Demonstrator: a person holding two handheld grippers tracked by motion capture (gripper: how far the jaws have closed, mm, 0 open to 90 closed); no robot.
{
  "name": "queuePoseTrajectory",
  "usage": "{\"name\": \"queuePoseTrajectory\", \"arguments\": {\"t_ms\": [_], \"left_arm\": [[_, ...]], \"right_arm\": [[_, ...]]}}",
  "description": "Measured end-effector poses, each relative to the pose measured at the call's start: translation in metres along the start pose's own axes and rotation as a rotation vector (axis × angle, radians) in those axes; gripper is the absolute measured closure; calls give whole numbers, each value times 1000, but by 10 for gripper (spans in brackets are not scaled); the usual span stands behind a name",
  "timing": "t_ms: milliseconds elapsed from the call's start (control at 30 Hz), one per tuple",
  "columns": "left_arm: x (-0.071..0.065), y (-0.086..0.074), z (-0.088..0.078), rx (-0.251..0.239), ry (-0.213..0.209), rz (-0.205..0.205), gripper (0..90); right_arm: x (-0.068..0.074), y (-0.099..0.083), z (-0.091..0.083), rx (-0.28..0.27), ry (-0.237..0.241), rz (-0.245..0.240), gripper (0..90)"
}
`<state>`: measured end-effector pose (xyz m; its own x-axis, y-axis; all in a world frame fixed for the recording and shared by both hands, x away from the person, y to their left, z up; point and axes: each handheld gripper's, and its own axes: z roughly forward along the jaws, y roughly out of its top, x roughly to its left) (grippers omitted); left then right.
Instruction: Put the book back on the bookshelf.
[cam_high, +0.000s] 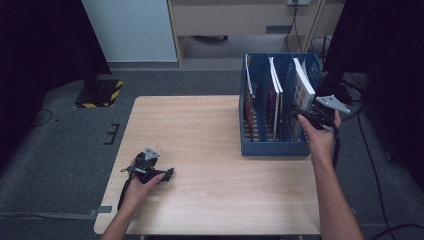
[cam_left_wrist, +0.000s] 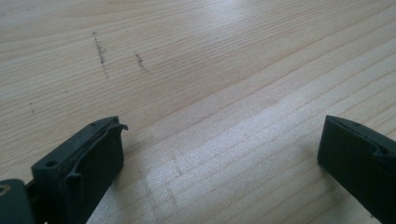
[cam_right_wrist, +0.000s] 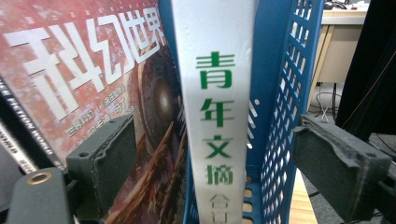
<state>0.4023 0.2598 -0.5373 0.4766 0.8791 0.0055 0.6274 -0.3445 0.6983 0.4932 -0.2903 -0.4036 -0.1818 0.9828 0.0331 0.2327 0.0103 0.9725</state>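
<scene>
Books stand in the blue file rack (cam_high: 272, 147); my right gripper (cam_right_wrist: 212, 154) has its jaws spread around the white-spined book (cam_right_wrist: 215, 93) in the end compartment, seemingly not pressing. Next: back out cleanly. My left gripper (cam_left_wrist: 219, 154) rests open on the worktop (cam_high: 200, 130).

Bare wooden counter (cam_high: 210, 150) stretches across the middle. Yellow-black striped block (cam_high: 102, 92) sits on grey carpet (cam_high: 60, 150) beyond. Pale cabinet (cam_high: 240, 17) stands behind.

White spine (cam_right_wrist: 215, 107): 青年文摘; magazine cover (cam_right_wrist: 84, 79): 科幻世界
</scene>
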Motion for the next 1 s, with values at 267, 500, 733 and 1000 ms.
{"name": "queuePoseTrajectory", "arguments": {"t_ms": [267, 500, 733, 1000], "left_arm": [[0, 0, 0, -2, 0, 0, 0], [0, 0, 0, -2, -1, 1, 0], [-1, 0, 0, -2, 0, 1, 0], [-1, 0, 0, -1, 0, 1, 0]], "right_arm": [[-3, -3, -4, -1, -3, -17, 272], [-4, -6, -6, 7, -14, -32, 396], [-1, -5, -8, 4, -13, -45, 546], [8, -8, -5, 18, -4, -70, 618]]}}
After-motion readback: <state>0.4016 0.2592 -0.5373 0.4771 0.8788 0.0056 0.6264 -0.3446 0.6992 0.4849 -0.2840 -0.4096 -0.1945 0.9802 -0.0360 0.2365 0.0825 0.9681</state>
